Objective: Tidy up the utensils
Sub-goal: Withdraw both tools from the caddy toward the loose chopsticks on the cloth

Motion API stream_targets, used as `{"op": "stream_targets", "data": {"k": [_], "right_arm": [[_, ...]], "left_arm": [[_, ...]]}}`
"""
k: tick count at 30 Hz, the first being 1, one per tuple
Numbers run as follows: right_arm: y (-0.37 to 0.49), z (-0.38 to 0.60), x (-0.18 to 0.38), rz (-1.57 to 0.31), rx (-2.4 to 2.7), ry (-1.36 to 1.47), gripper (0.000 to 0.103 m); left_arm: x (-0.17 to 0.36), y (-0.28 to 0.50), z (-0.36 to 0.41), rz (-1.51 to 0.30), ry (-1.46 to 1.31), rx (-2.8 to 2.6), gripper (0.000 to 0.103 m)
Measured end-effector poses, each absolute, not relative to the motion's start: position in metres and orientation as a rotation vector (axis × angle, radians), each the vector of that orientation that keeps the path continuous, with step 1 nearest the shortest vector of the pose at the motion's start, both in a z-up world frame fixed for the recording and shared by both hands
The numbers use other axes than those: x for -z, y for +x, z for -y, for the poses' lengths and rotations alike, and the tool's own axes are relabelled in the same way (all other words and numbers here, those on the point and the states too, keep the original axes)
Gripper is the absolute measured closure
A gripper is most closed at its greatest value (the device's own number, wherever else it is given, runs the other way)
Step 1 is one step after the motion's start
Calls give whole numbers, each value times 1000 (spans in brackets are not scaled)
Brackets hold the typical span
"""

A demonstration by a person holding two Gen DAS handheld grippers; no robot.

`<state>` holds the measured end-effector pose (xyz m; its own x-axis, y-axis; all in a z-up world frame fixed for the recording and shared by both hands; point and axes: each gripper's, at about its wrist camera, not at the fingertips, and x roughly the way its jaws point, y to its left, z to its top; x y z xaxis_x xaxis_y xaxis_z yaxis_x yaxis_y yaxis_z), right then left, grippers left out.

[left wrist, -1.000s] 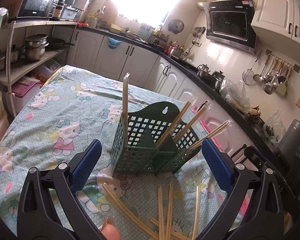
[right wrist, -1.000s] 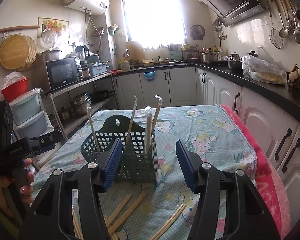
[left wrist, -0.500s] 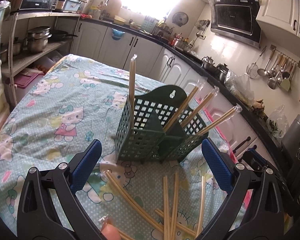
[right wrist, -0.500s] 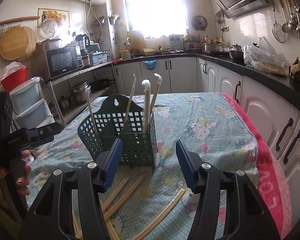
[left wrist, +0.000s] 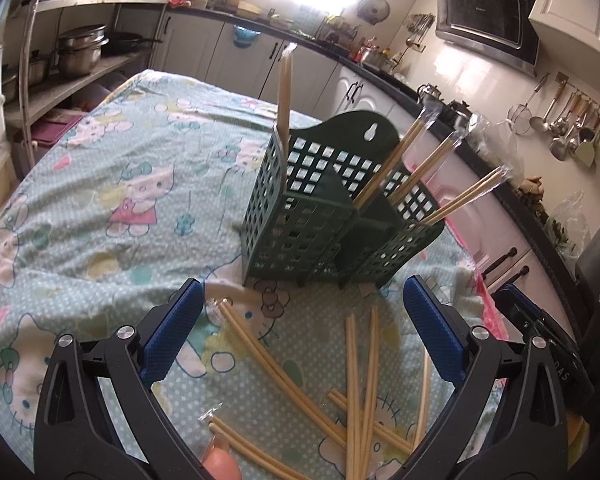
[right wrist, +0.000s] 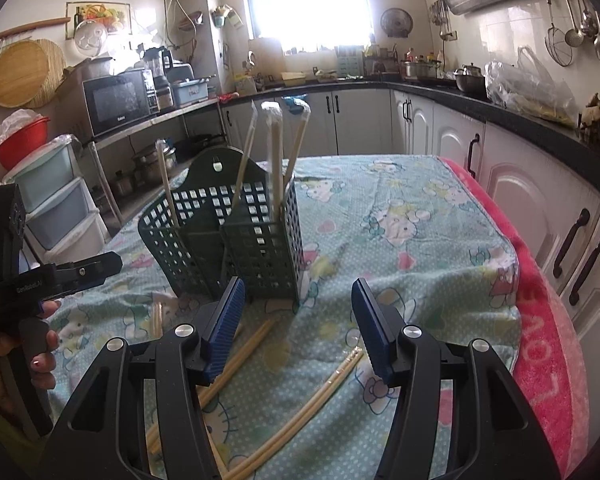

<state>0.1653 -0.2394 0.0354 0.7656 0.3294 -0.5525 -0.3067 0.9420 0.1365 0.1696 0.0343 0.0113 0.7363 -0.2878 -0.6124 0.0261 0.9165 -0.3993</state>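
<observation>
A dark green slotted utensil basket (left wrist: 332, 216) stands on the table and holds several wrapped chopstick pairs (left wrist: 410, 160); it also shows in the right wrist view (right wrist: 228, 236). Several loose wrapped chopsticks (left wrist: 356, 392) lie on the cloth in front of it, also in the right wrist view (right wrist: 320, 392). My left gripper (left wrist: 304, 336) is open and empty above the loose chopsticks. My right gripper (right wrist: 298, 320) is open and empty, just in front of the basket. The left gripper (right wrist: 40, 280) also shows at the left edge of the right wrist view.
The table has a light green cartoon-print cloth (left wrist: 100, 200) with a pink towel edge (right wrist: 548, 340) on the right. White cabinets (right wrist: 540, 200) line the right side. A shelf with pots (left wrist: 76, 48) stands left, plastic drawers (right wrist: 56, 208) beside it.
Both grippers have lowered and tilted down toward the loose chopsticks. The basket sits higher in both views. Both grippers stay open.
</observation>
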Motion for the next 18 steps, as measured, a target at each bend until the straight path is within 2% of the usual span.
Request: {"op": "stream_targets", "data": {"k": [18], "right_arm": [[176, 246, 0, -728, -323, 29, 49]], "left_arm": [[19, 181, -13, -846, -323, 187, 11]]}}
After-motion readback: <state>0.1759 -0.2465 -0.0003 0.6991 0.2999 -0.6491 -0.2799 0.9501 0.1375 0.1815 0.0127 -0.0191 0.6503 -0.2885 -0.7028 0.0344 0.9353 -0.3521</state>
